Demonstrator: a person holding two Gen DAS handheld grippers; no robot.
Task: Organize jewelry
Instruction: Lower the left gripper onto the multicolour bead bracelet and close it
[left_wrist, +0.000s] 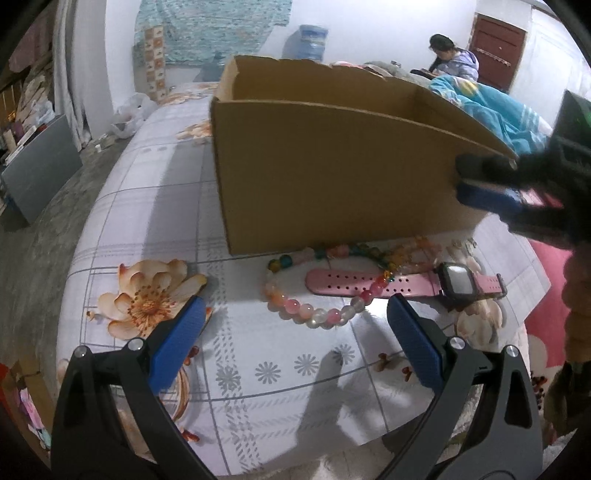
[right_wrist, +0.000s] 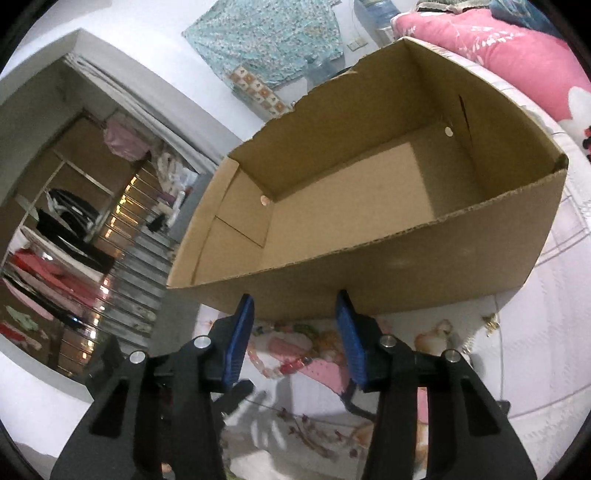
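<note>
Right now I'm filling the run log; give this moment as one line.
left gripper: open | right gripper: open | bead bracelet, pink watch: beside box

We note an open cardboard box (left_wrist: 332, 173), brown, upright, flaps torn off along its rim; we see only bare cardboard inside. Just in front of the box lies a bead bracelet (left_wrist: 314, 314) of pink, white and orange beads, flat in a loop. A pink-strapped watch (left_wrist: 406, 284) with a dark square face lies flat across the bracelet's ring, near the box's front wall.
</note>
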